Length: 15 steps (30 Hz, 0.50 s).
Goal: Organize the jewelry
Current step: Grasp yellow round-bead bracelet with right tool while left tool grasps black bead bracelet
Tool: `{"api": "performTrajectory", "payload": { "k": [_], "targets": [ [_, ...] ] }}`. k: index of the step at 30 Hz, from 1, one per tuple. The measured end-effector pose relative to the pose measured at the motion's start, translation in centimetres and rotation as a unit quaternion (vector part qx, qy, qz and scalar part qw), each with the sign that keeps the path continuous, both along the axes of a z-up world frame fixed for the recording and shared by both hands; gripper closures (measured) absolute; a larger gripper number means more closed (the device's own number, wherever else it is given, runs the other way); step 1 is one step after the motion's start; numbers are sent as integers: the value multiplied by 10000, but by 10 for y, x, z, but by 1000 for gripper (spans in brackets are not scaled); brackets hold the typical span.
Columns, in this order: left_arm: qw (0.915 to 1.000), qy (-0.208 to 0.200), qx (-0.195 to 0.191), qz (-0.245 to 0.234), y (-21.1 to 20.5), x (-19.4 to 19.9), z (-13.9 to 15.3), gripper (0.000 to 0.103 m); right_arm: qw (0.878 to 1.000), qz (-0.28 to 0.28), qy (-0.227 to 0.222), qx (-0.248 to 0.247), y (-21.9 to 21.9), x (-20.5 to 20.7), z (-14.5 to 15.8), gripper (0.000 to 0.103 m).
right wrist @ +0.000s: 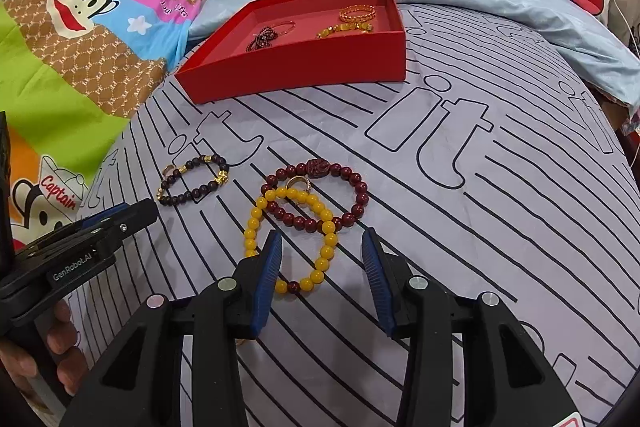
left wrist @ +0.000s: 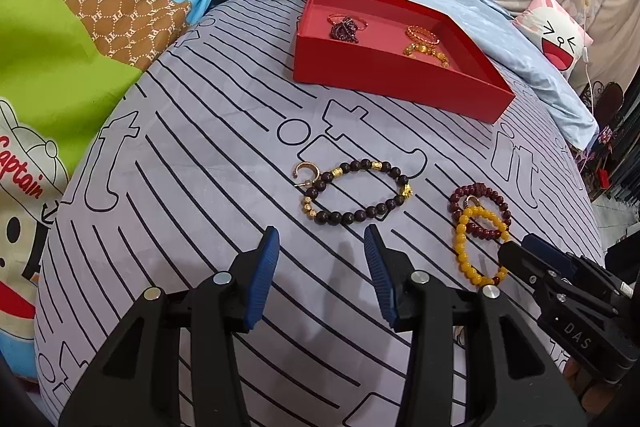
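Fingers on my left gripper (left wrist: 322,241) stand parted over bare striped sheet, nothing btwn the blue pads; my right gripper (right wrist: 320,245) is likewise released, pads apart w/ the near arc of the yellow round-bead bracelet (right wrist: 256,223) lying between them, not pinched.

Readable text: "GenRobot.AI" on the left gripper body in the right wrist view, "DAS" on the right gripper body in the left wrist view, "Captain" on the cartoon monkey blanket (right wrist: 60,67), big outlined "it" letters on the grey black-striped bedsheet (right wrist: 480,227).

Shallow red cardboard tray (left wrist: 400,77) sits farther up the sheet, well apart from both grippers — open cloth between. It holds gold and dark pieces already.

Dark brown bead bracelet with gold spacers (left wrist: 356,193) lies flat just ahead of the left pads, long axis running left-right, a gold C-shaped ear cuff (left wrist: 306,171) touching its left end. Dark red bead bracelet (right wrist: 356,187) overlaps the yellow one — yellow loop's long axis runs toward me.
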<state>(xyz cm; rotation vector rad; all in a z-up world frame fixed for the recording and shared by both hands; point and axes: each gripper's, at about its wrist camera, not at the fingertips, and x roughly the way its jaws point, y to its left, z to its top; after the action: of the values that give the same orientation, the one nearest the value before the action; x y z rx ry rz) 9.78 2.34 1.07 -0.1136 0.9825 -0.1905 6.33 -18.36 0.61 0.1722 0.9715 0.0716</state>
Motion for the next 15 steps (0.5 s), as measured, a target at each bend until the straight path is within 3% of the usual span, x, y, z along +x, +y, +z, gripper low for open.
{"api": "performTrajectory", "payload": {
  "k": [9, 15],
  "targets": [
    [10000, 65, 20, 49, 2, 0, -4, 61, 9998, 35, 45, -210, 5, 6, -9, 67],
    [10000, 83, 26, 46, 1, 1, -6, 61, 9994, -27, 25, -357, 2, 6, -10, 85]
  ]
}}
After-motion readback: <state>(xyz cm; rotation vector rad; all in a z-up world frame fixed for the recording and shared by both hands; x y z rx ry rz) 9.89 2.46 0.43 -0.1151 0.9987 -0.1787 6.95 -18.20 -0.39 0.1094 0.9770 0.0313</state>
